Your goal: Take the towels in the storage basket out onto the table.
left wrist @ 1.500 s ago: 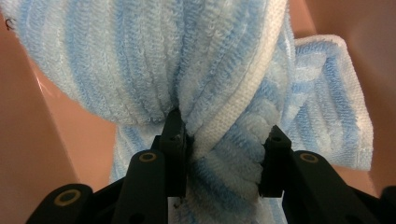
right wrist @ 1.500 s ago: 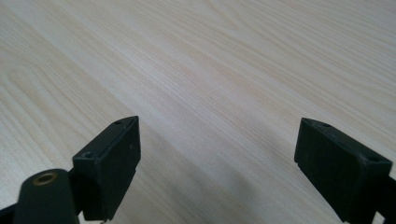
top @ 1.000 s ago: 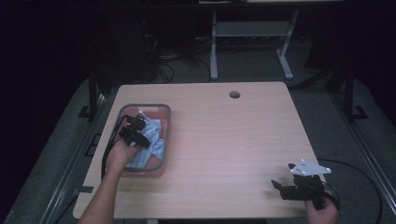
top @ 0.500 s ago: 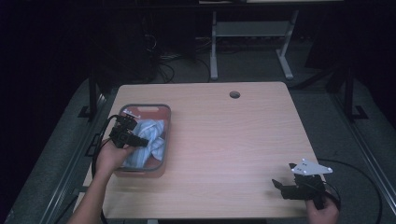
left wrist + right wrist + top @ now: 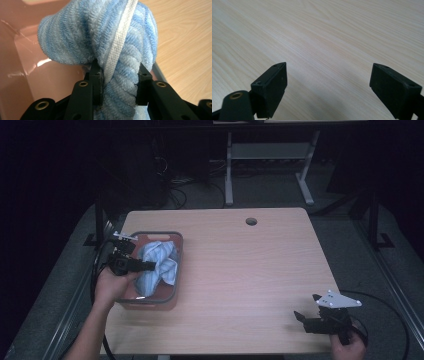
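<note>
A blue-and-white striped terry towel [image 5: 160, 261] lies bunched in a pink bin with a grey rim [image 5: 178, 254] at the table's left side. My left gripper [image 5: 150, 266] reaches in from the bin's left edge and is shut on a thick fold of the towel [image 5: 100, 37]. In the left gripper view, the left gripper [image 5: 117, 80] has both pads pressed into the cloth, and the fold is raised above the bin floor [image 5: 25, 75]. At the front right corner my right gripper [image 5: 305, 306] rests low over the wood. Nothing is between the wide-open fingers of the right gripper [image 5: 328, 72].
The light wooden table [image 5: 250, 270] has a round cable hole [image 5: 251, 221] near its far edge. Cables trail off both grippers. Beyond the table stand a metal desk frame [image 5: 270, 155] and dark floor.
My left gripper has drawn back toward the bin's left edge and risen, pulling the towel up with it. The right gripper has stayed where it was.
</note>
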A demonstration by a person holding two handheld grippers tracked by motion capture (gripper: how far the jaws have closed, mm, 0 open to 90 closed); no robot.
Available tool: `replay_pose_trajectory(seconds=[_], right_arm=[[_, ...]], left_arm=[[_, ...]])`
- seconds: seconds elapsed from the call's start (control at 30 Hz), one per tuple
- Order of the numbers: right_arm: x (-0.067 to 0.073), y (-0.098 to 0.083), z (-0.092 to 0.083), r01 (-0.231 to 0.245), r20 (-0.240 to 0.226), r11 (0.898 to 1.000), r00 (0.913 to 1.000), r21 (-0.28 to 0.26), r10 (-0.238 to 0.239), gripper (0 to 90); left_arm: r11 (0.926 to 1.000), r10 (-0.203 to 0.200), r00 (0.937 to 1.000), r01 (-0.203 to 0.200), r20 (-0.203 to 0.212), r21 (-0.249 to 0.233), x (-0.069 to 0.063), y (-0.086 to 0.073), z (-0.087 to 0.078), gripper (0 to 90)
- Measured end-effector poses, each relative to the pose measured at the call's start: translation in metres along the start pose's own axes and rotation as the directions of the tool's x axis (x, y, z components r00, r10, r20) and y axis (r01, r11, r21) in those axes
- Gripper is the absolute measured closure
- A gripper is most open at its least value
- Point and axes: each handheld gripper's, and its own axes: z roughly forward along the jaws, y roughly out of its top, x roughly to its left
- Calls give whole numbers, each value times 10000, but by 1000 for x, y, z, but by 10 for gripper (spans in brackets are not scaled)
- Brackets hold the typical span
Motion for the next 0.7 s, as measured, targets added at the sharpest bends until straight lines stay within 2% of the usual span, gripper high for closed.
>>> replay_pose_trajectory(seconds=[0.23,0.7], right_arm=[[0,1,-1,36,54,10000,10000,-40,-36,139],[-1,0,-3,9,68,10000,10000,-35,-9,139]], left_arm=[[9989,106,9999,-102,87,-452,-4,9,-14,667],[9916,237,9997,-244,-71,-1268,-14,21,-42,663]])
